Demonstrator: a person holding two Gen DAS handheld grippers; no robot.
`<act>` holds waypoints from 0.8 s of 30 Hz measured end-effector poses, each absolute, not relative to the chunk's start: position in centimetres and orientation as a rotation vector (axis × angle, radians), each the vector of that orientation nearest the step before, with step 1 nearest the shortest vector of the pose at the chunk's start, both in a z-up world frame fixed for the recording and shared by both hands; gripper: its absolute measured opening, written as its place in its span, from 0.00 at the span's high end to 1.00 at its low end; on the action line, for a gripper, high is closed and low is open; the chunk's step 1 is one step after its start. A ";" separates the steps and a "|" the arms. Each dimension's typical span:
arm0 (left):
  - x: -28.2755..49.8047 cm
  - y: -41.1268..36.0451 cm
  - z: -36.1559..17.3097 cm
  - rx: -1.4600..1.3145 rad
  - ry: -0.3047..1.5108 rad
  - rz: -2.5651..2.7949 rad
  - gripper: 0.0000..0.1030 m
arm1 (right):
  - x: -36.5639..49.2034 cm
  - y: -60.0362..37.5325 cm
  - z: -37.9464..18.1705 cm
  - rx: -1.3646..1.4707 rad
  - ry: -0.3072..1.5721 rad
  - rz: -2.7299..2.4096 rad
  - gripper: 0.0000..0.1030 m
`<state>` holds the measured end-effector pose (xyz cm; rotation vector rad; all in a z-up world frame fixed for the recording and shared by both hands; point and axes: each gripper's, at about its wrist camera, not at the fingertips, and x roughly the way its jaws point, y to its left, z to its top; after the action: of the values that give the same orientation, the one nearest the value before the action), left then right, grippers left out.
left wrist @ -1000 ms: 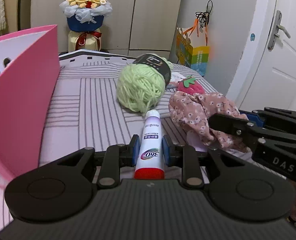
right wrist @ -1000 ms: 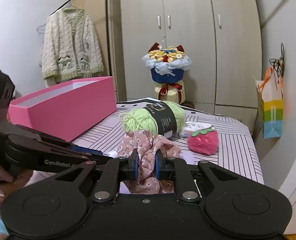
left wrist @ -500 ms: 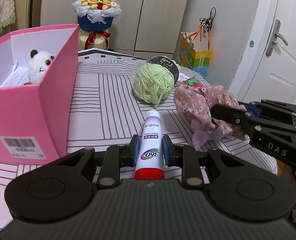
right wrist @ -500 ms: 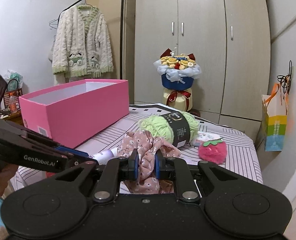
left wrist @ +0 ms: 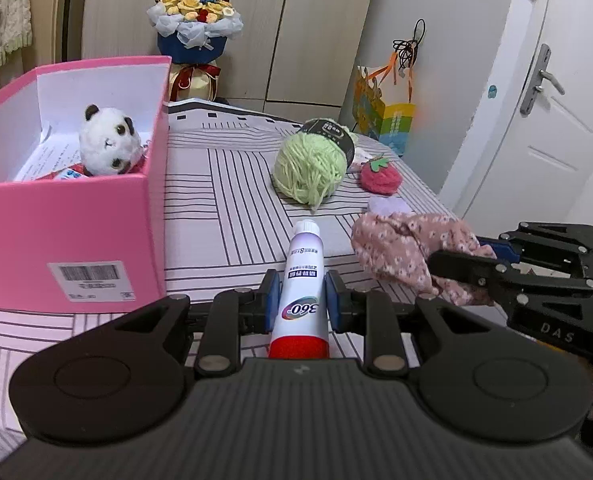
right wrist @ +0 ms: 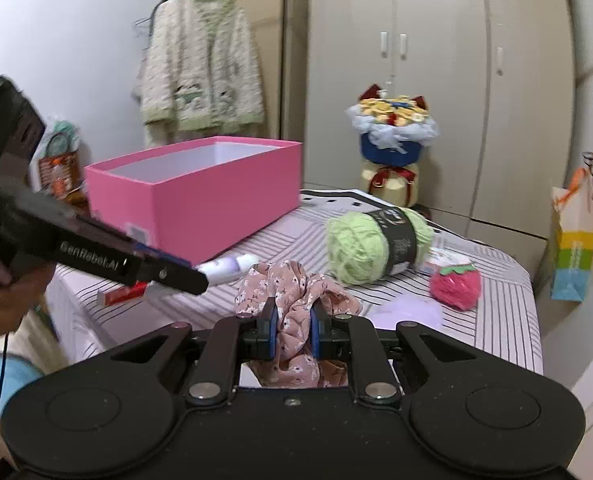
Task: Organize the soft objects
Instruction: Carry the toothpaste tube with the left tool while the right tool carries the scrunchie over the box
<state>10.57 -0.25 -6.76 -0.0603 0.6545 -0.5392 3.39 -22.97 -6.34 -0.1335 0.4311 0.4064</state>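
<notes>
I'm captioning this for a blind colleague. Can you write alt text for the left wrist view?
The left gripper clamps a white tube above a striped bed. Left, a pink box holds a panda plush; right, the other gripper holds floral cloth.

- Striped bed (left wrist: 236, 184) fills mid-frame.
- Pink box (left wrist: 68, 216) at left.
- Green yarn ball (left wrist: 310, 168) at centre.
- Strawberry plush (left wrist: 380, 174) right of the yarn.

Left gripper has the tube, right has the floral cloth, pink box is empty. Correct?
Not quite: the pink box isn't empty. The left wrist view shows a panda plush inside. Left gripper on the tube and right gripper on the floral cloth are right.
</notes>
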 end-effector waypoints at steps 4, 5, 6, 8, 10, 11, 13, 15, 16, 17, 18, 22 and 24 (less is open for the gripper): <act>9.5 0.8 -5.0 -0.032 0.639 -0.539 0.77 | 2.8 -21.8 -4.6 -0.204 0.445 0.465 0.82; 9.2 1.1 -4.6 -0.024 0.635 -0.534 0.77 | 2.8 -21.5 -4.2 -0.212 0.449 0.476 0.82; 8.9 1.5 -4.1 -0.008 0.630 -0.528 0.77 | 2.8 -21.2 -3.8 -0.220 0.459 0.489 0.82; 8.5 2.0 -3.3 0.008 0.624 -0.507 0.77 | 2.7 -20.7 -2.9 -0.223 0.477 0.513 0.82; 8.1 2.8 -2.5 0.025 0.610 -0.484 0.77 | 2.9 -20.1 -2.2 -0.213 0.498 0.552 0.82; 8.0 3.2 -2.1 0.030 0.604 -0.474 0.77 | 3.0 -19.8 -2.0 -0.207 0.506 0.567 0.82; 7.7 4.2 -1.3 0.040 0.584 -0.450 0.77 | 3.5 -19.0 -1.4 -0.198 0.516 0.598 0.82; 7.5 5.2 -0.4 0.054 0.558 -0.422 0.77 | 3.8 -18.1 -0.8 -0.195 0.509 0.615 0.82; 7.4 5.7 -0.1 0.058 0.547 -0.409 0.77 | 4.0 -17.6 -0.4 -0.200 0.493 0.620 0.82; 7.3 6.2 0.3 0.064 0.535 -0.394 0.77 | 4.2 -17.0 -0.2 -0.206 0.479 0.621 0.82; 7.3 6.7 0.8 0.073 0.518 -0.376 0.77 | 4.3 -16.5 0.1 -0.219 0.463 0.622 0.82; 7.8 8.9 2.1 0.079 0.486 -0.323 0.77 | 5.5 -14.5 1.4 -0.239 0.425 0.647 0.82; 8.6 9.9 2.7 0.073 0.481 -0.315 0.77 | 6.2 -13.3 2.1 -0.248 0.397 0.654 0.82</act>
<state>8.55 9.86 2.67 0.0727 0.4813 -0.3146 6.22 -13.30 2.11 -0.2479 0.3967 0.6540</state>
